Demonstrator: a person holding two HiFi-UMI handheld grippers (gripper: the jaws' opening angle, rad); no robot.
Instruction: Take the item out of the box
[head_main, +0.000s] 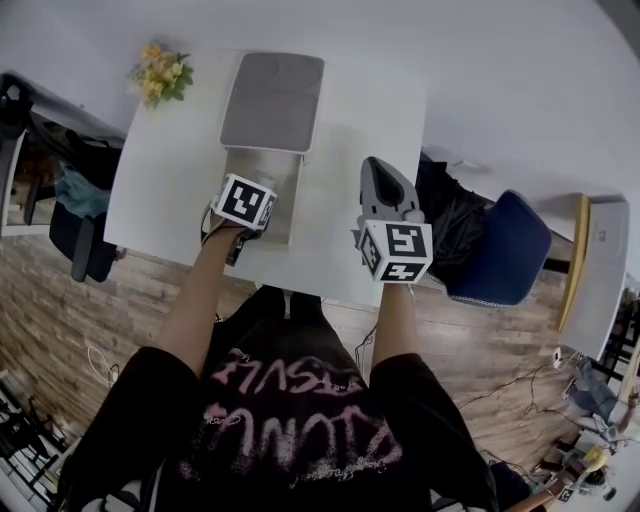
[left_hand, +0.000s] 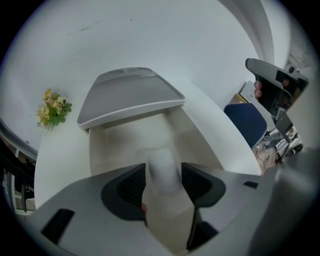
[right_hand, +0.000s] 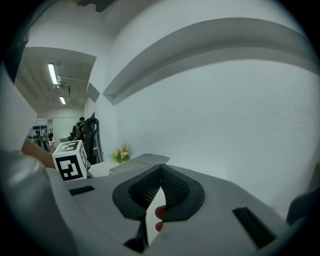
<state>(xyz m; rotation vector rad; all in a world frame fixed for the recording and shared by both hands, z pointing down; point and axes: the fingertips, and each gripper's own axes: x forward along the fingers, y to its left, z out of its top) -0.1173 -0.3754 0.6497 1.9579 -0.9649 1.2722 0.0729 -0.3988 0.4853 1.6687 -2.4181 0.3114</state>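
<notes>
The white worktop (head_main: 150, 190) carries an open box (left_hand: 100, 150) at its middle. The box's grey lid (left_hand: 130, 97) is thrown back at the 12 o'clock end, and a small bunch of flowers (head_main: 160, 75) sits at the worktop's 10 o'clock corner. The right tongs (right_hand: 160, 170) are held up off the worktop at about 3 o'clock from the box. Their jaws meet at the tips with nothing between them, so they have no part in the work at present. The left tongs (left_hand: 163, 169) reach down into the box from its 6 o'clock end, with the jaws standing wide.

The step in hand looks like the grasp inside the box. To do it well, I would keep the left tongs centred between the box's side walls and close them squarely on the item's two long flanks. I would then lift straight up, so that nothing catches on the rim or the lid. The free tongs could steady the box if it tends to rise with the item.

The item (left_hand: 162, 160), a pale, blurred oblong, lies on the box floor directly between the left jaws. Its far end pokes out past the tips toward 12 o'clock. The pads flank it closely at 9 and 3 o'clock but do not appear to press on it.
</notes>
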